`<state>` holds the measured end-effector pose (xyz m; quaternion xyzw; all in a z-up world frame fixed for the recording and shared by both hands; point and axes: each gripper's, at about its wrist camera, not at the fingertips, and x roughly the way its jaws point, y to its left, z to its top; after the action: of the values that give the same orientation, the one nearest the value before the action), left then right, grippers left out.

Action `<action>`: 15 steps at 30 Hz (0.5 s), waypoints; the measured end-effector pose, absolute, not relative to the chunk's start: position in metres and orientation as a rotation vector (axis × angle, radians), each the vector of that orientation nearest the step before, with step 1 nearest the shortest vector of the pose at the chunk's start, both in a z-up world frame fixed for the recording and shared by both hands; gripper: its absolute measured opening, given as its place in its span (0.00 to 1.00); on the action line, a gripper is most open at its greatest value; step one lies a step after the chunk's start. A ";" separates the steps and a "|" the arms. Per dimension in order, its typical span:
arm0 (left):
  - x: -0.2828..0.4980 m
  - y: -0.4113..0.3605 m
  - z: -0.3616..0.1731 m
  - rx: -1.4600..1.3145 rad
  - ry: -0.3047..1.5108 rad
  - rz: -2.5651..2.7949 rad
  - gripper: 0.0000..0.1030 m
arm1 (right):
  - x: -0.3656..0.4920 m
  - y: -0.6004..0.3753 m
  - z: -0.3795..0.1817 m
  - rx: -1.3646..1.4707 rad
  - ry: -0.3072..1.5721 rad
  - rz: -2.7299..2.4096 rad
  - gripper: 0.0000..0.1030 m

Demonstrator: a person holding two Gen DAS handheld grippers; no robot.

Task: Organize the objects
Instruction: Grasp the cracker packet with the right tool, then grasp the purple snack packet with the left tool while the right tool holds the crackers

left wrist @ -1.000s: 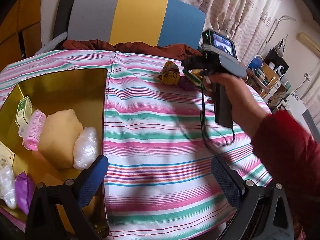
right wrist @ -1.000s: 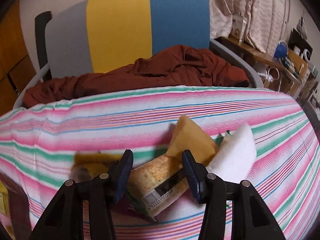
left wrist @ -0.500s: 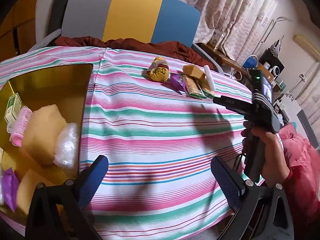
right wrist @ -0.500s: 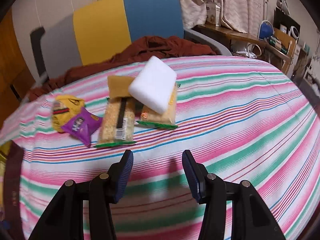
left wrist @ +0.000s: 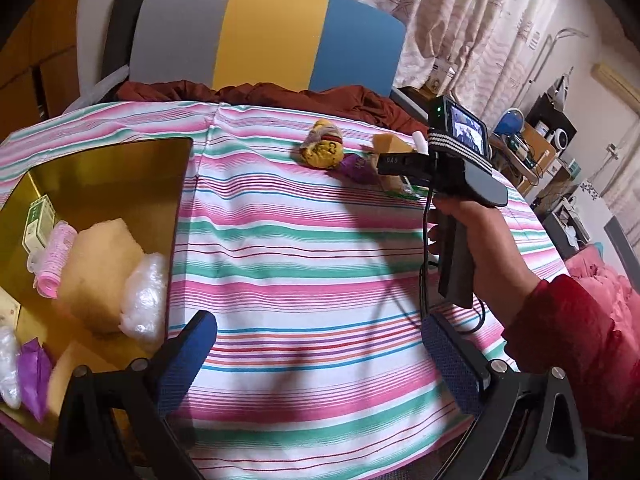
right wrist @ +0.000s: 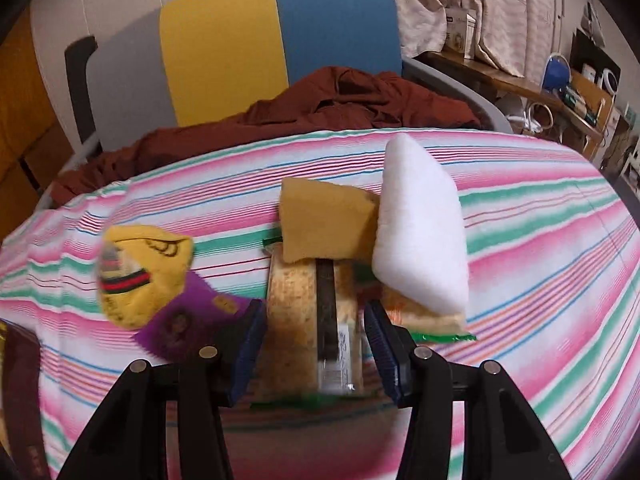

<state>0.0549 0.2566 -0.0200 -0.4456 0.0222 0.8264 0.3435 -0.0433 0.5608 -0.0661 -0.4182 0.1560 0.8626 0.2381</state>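
My right gripper is open, its blue pads on either side of a tan snack packet lying on the striped tablecloth. A yellow sponge and a white sponge lean on the packets. A purple packet and a yellow pouch lie to the left. My left gripper is open and empty over the cloth, beside the gold box. The right gripper's body shows by the yellow pouch.
The gold box holds a tan sponge, a pink roller, clear plastic bags, a small green carton and a purple item. A chair with brown cloth stands behind the table. A second packet lies under the white sponge.
My right gripper has moved forward and down to the pile, so its open jaws now straddle the tan packet. The left view has shifted slightly.
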 end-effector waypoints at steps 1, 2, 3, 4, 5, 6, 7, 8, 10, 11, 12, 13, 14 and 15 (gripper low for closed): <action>0.053 0.257 -0.021 -1.164 0.055 2.149 1.00 | -0.044 0.563 -0.069 -1.158 0.431 2.362 0.50; 0.052 0.258 -0.022 -1.168 0.057 2.152 1.00 | -0.044 0.566 -0.073 -1.171 0.444 2.358 0.49; 0.051 0.259 -0.022 -1.172 0.060 2.151 1.00 | -0.042 0.568 -0.077 -1.169 0.461 2.362 0.49; 0.050 0.261 -0.022 -1.174 0.062 2.146 1.00 | -0.039 0.567 -0.078 -1.149 0.456 2.380 0.48; 0.049 0.263 -0.021 -1.174 0.066 2.146 1.00 | -0.037 0.566 -0.079 -1.153 0.445 2.386 0.47; 0.048 0.265 -0.021 -1.172 0.070 2.149 1.00 | -0.034 0.563 -0.079 -1.156 0.424 2.401 0.46; 0.047 0.268 -0.020 -1.169 0.070 2.151 1.00 | -0.031 0.560 -0.080 -1.160 0.413 2.411 0.46; 0.045 0.271 -0.019 -1.167 0.066 2.150 1.00 | -0.027 0.558 -0.080 -1.164 0.407 2.420 0.46; 0.041 0.278 -0.017 -1.162 0.062 2.152 1.00 | -0.014 0.554 -0.081 -1.163 0.426 2.430 0.46; 0.037 0.283 -0.016 -1.161 0.061 2.156 1.00 | -0.009 0.553 -0.081 -1.159 0.438 2.432 0.45; 0.033 0.288 -0.015 -1.160 0.060 2.162 1.00 | -0.001 0.550 -0.082 -1.155 0.451 2.438 0.45; 0.029 0.294 -0.014 -1.154 0.060 2.169 1.00 | 0.005 0.547 -0.083 -1.155 0.455 2.447 0.45; 0.026 0.301 -0.014 -1.147 0.063 2.171 1.00 | 0.016 0.545 -0.082 -1.157 0.457 2.460 0.45; 0.023 0.309 -0.014 -1.144 0.081 2.177 1.00 | 0.022 0.544 -0.082 -1.155 0.465 2.471 0.45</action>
<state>0.0230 0.3088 -0.0141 -0.4383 0.0310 0.8340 0.3337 0.0224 0.5437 -0.0821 -0.4101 0.1650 0.8774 0.1864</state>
